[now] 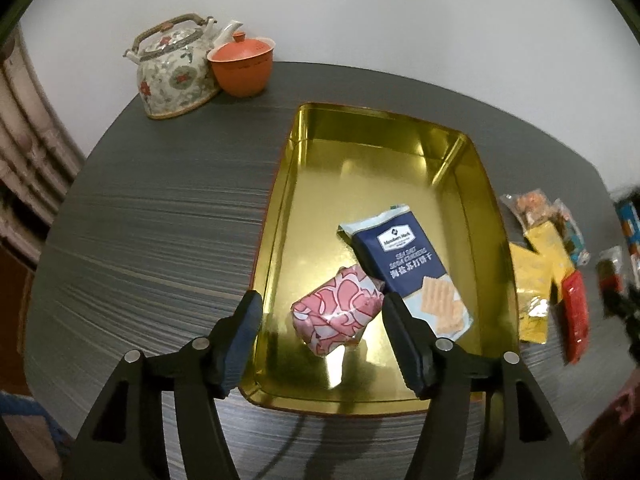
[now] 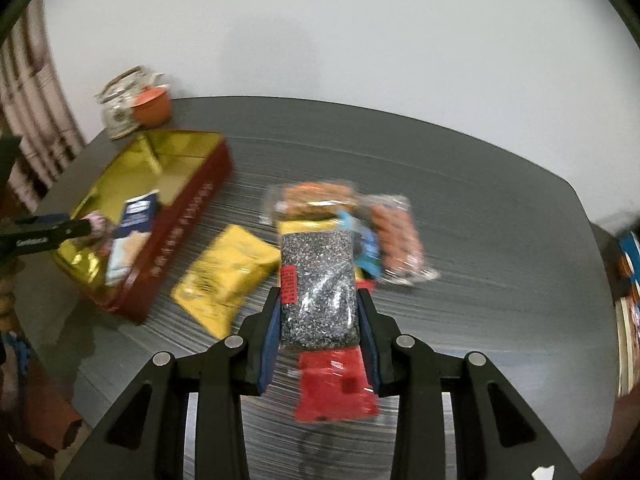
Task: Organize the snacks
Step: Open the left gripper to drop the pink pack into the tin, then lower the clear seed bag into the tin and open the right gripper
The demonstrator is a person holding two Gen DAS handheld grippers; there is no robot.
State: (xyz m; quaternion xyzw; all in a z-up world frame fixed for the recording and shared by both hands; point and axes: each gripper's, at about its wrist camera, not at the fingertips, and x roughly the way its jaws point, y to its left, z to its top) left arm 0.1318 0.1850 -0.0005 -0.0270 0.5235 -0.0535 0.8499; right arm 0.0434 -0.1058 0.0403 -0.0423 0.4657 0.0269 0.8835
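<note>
Our left gripper (image 1: pixel 320 320) hangs unclenched around the pink packet (image 1: pixel 338 312) lying in the gold tin (image 1: pixel 280 184) beside the cracker pack (image 1: pixel 416 272). Our right gripper (image 2: pixel 318 320) is clamped on a sesame bar (image 2: pixel 318 292), lifted over loose snacks (image 2: pixel 228 276); far tin half's free.

Right claw (image 2: pixel 318 316) clamped on speckled seed packet (image 2: pixel 318 280) above grey table (image 2: pixel 480 208).

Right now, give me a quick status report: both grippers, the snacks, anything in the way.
Left gripper open over pink packet in gold tin. Right gripper shut on speckled seed bar, lifted. Yellow packet lies between bar and tin.
</note>
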